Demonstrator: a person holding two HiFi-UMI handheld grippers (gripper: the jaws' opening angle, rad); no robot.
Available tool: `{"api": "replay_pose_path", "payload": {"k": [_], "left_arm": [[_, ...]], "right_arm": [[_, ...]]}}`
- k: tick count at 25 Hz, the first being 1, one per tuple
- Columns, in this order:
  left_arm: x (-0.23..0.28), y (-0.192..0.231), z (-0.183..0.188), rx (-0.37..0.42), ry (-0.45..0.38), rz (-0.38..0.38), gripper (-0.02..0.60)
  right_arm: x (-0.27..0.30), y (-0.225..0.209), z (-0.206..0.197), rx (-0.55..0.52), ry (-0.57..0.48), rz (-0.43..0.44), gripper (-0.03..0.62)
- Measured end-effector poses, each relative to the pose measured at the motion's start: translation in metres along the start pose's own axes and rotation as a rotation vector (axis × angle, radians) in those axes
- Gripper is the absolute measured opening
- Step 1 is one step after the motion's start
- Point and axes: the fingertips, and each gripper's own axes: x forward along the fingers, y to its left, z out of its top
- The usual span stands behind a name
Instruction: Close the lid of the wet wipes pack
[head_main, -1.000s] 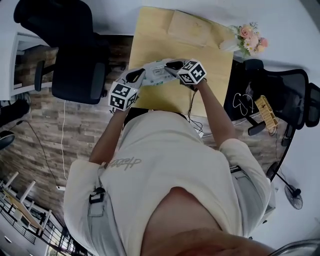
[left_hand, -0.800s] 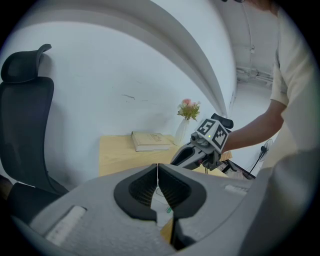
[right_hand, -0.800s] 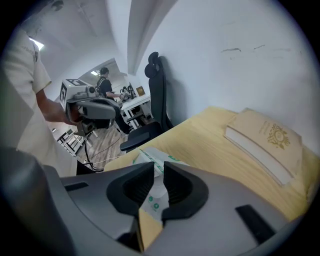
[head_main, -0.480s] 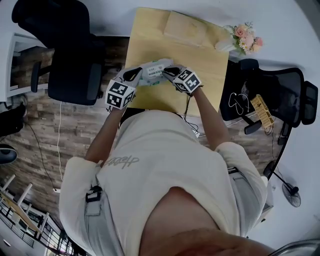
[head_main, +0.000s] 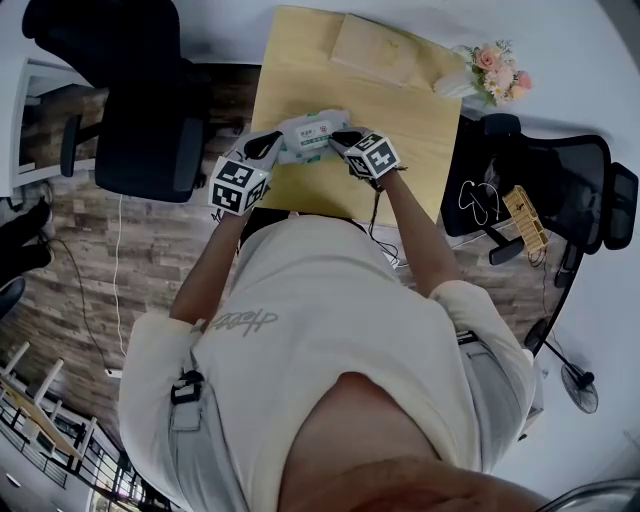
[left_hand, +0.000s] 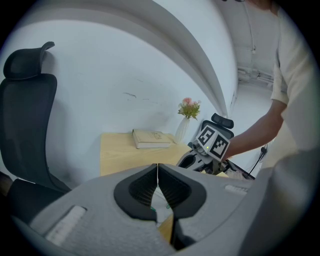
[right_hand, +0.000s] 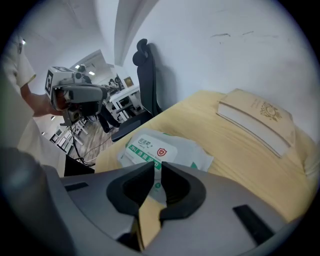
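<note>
The wet wipes pack (head_main: 315, 134), white with a green label, lies flat on the wooden table (head_main: 300, 70); its lid looks flat against the pack (right_hand: 162, 150). My left gripper (head_main: 268, 148) is at the pack's left end, jaws pressed together, and a bit of the pack (left_hand: 161, 207) shows just behind them. My right gripper (head_main: 345, 138) is at the pack's right end with its jaws nearly touching, low over the near edge of the pack. Whether either gripper pinches the wrapper is hidden. Each gripper view shows the opposite gripper: the right gripper (left_hand: 212, 142) and the left gripper (right_hand: 75, 95).
A closed beige book (head_main: 375, 45) lies at the table's far side. A vase of flowers (head_main: 490, 75) stands at the far right corner. One black office chair (head_main: 140, 110) stands left of the table, another (head_main: 560, 200) right of it.
The right gripper has come in closer to the pack and lower. The pack now lies flatter on the table between both grippers.
</note>
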Motion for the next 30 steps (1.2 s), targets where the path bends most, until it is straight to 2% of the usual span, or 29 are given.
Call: {"api": "replay_pose_path", "payload": {"k": [4, 13, 18, 21, 23, 26, 30], "left_arm": [[-0.001, -0.001, -0.003, -0.008, 0.000, -0.001, 0.017], [0.001, -0.001, -0.010, -0.022, -0.002, -0.011, 0.017], [0.004, -0.001, -0.006, -0.020, -0.015, -0.015, 0.017], [0.004, -0.001, -0.001, -0.017, -0.026, -0.017, 0.017], [0.003, 0.000, 0.000, -0.014, -0.030, -0.017, 0.017], [0.001, 0.002, -0.002, -0.016, -0.030, -0.015, 0.017], [-0.005, 0.004, -0.004, -0.020, -0.034, -0.007, 0.017]], "right_arm": [[0.006, -0.001, -0.006, -0.016, 0.048, -0.035, 0.041], [0.012, -0.005, -0.007, 0.075, 0.107, -0.111, 0.038], [0.013, -0.005, -0.005, 0.017, 0.194, -0.139, 0.038], [0.012, -0.004, -0.006, -0.018, 0.198, -0.144, 0.031], [0.013, -0.001, -0.008, -0.040, 0.205, -0.144, 0.002], [0.014, 0.003, -0.006, -0.076, 0.221, -0.150, 0.002], [0.010, 0.009, 0.005, -0.066, 0.194, -0.123, 0.002]]}}
